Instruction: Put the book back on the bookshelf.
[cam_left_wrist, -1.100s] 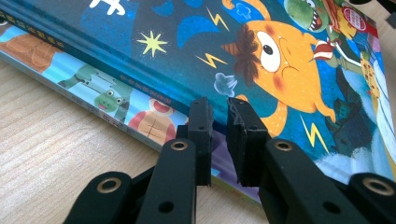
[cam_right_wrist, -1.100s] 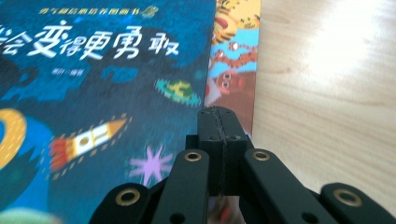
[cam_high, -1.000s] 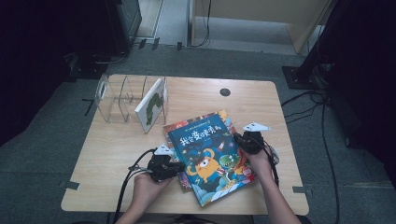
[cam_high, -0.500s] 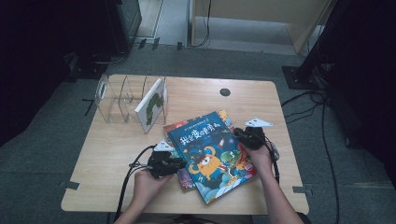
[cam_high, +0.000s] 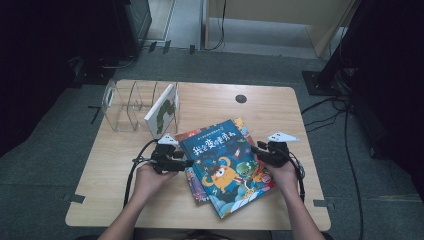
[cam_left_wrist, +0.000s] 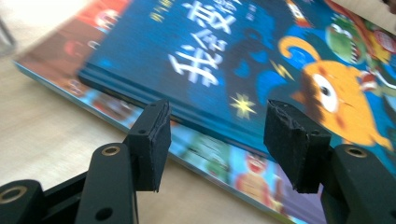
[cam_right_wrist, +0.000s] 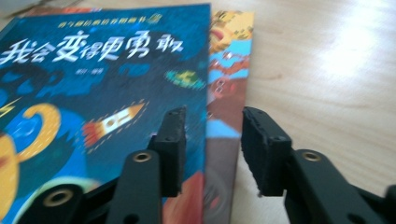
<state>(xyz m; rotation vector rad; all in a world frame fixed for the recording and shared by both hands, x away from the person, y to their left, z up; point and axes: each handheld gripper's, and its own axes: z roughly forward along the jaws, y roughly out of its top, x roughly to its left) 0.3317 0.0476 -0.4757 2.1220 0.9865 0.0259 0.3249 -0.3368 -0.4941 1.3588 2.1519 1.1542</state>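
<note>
- High view: the blue book (cam_high: 226, 167) is lying flat on top of a second book (cam_high: 192, 177), in the near half of the table (cam_high: 125, 200), well in front of the clear rack (cam_high: 131, 105) where a white book (cam_high: 162, 111) is leaning
- High view: the left gripper (cam_high: 184, 163) is sitting at the blue book's left edge and the right gripper (cam_high: 256, 152) at its right edge; both have just been opening, so I judge the book is being released onto the stack
- Left gripper view: the jaws are standing spread, the pads (cam_left_wrist: 152, 140) just short of the blue book's (cam_left_wrist: 224, 65) spine, with nothing pressed between them
- Right gripper view: the jaws are standing apart over the blue book's (cam_right_wrist: 102, 74) right edge and the second book (cam_right_wrist: 229, 70) poking out beyond it, pinching neither
- Next, I judge, is a fresh grip: both hands would be backing off the blue book's edges, then closing on whichever book is going to the rack, keeping it level so the one beneath is not dragged along
</note>
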